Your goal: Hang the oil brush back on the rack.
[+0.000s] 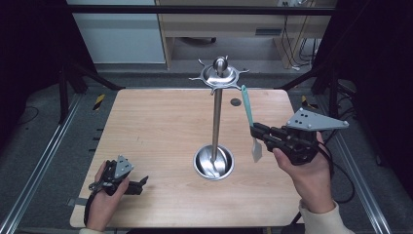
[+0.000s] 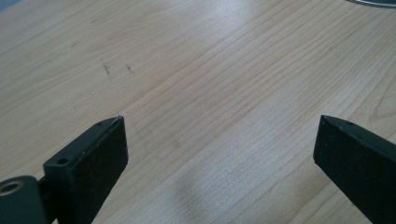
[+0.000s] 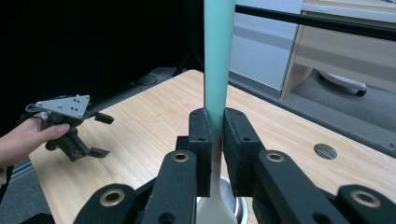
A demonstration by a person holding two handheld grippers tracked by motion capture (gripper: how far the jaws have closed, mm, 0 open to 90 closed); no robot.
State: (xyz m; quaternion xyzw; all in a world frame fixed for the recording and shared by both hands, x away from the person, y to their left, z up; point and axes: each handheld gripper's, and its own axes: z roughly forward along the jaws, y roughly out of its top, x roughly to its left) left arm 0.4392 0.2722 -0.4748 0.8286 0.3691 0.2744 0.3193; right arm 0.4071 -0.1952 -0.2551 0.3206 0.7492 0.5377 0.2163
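My right hand-held gripper [image 1: 256,130] is clamped on the teal-handled white spatula [image 1: 249,113], upright just right of the steel hook stand [image 1: 217,109]; I should raise it slowly, handle loop toward a hook. Left hand-held gripper [image 1: 138,184] rests apart on the bench [image 1: 156,126]

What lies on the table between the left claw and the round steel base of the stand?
Only bare wooden table, seen in the high view, between left claw and round steel base.

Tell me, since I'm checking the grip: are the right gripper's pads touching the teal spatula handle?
Touching. The right gripper view shows both black pads pressed against the teal spatula handle, no gap on either side. The high view shows the right gripper holding it above the table.
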